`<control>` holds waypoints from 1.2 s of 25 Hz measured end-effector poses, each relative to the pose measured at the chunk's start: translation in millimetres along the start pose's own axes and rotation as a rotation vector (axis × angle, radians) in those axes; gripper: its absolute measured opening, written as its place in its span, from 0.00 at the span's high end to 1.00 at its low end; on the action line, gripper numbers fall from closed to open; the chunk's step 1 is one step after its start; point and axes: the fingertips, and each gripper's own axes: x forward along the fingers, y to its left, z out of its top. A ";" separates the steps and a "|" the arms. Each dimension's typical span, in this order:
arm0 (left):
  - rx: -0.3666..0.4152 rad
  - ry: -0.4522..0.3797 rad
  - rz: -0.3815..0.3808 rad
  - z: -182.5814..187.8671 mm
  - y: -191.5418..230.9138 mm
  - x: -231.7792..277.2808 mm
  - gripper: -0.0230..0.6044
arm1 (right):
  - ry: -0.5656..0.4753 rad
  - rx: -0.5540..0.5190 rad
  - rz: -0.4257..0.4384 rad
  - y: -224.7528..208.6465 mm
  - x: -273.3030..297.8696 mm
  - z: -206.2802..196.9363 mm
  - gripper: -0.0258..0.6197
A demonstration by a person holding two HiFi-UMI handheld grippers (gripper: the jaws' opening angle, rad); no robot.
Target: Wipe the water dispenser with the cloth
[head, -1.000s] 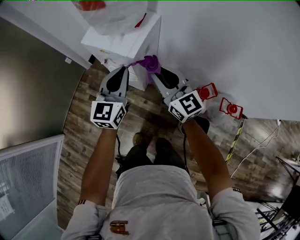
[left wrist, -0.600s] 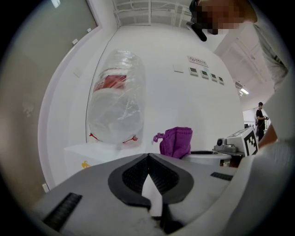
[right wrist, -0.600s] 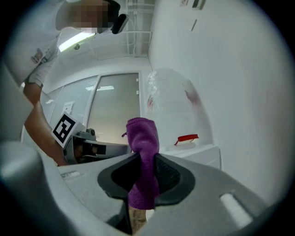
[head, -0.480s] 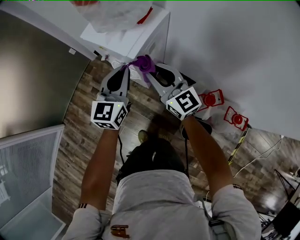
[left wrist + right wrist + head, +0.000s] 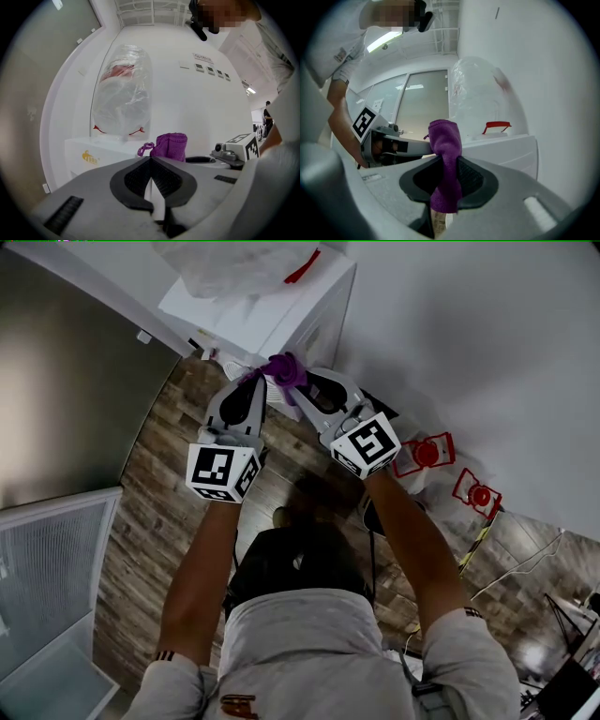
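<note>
While the right gripper (image 5: 445, 161) pinches a small purple knitted cloth (image 5: 446, 140) upright between its jaws, the wiping itself looks not yet begun (my reading, since the cloth hangs just short of the white box-shaped water dispenser (image 5: 272, 310) rather than lying flat on it). In the head view the cloth sits at the dispenser's lower front corner, close to its face; whether it touches there I cannot tell. The left gripper (image 5: 151, 161) has its jaws pressed together on nothing and points at the dispenser's front, just beside the cloth. A clear plastic-wrapped bottle (image 5: 122, 98) stands on top of the dispenser. The next move likely calls for pressing the cloth's free upper end against the dispenser's panel and sweeping across it, with a firm pinch so the cloth does not slip out.
</note>
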 end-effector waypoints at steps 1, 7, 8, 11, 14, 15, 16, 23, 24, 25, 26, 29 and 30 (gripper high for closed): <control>0.001 -0.004 0.000 -2.5 0.0 0.6 0.97 | -0.001 -0.002 0.002 -0.9 1.5 -4.1 0.82; 0.000 -0.016 0.004 -14.7 2.3 5.9 0.97 | -0.010 -0.005 0.009 -8.1 11.4 -23.0 0.82; -0.003 -0.017 0.004 -16.0 2.5 6.6 0.97 | -0.013 -0.003 0.006 -10.5 12.4 -24.5 0.82; -0.011 -0.025 0.005 -16.0 2.5 9.0 0.97 | -0.019 -0.004 0.003 -17.5 14.8 -26.2 0.82; -0.014 -0.037 0.002 -10.9 1.5 11.6 0.97 | -0.024 -0.013 0.014 -21.3 15.4 -25.7 0.81; -0.014 -0.041 0.001 -9.2 1.1 12.7 0.97 | -0.025 -0.016 0.016 -23.1 15.1 -26.0 0.81; -0.014 -0.044 0.000 -7.8 0.9 13.7 0.97 | -0.026 -0.018 0.016 -26.0 14.8 -26.6 0.81; -0.015 -0.042 0.017 -8.4 2.3 15.6 0.97 | -0.027 -0.017 -0.032 -66.7 13.6 -28.6 0.82; -0.018 -0.038 0.022 -8.6 3.1 15.3 0.97 | -0.030 -0.013 -0.048 -75.0 13.3 -27.6 0.82; -0.020 -0.034 0.027 -9.0 4.1 14.9 0.97 | -0.034 -0.009 -0.064 -84.0 13.2 -26.3 0.82; -0.021 -0.032 0.030 -9.9 5.1 14.6 0.97 | -0.037 -0.007 -0.081 -93.4 13.2 -24.9 0.82; -0.021 -0.029 0.038 -12.2 6.6 13.6 0.97 | -0.039 -0.012 -0.129 -121.5 13.9 -20.5 0.82; -0.022 -0.027 0.040 -12.4 6.6 13.6 0.97 | -0.037 -0.015 -0.147 -131.2 14.3 -19.9 0.82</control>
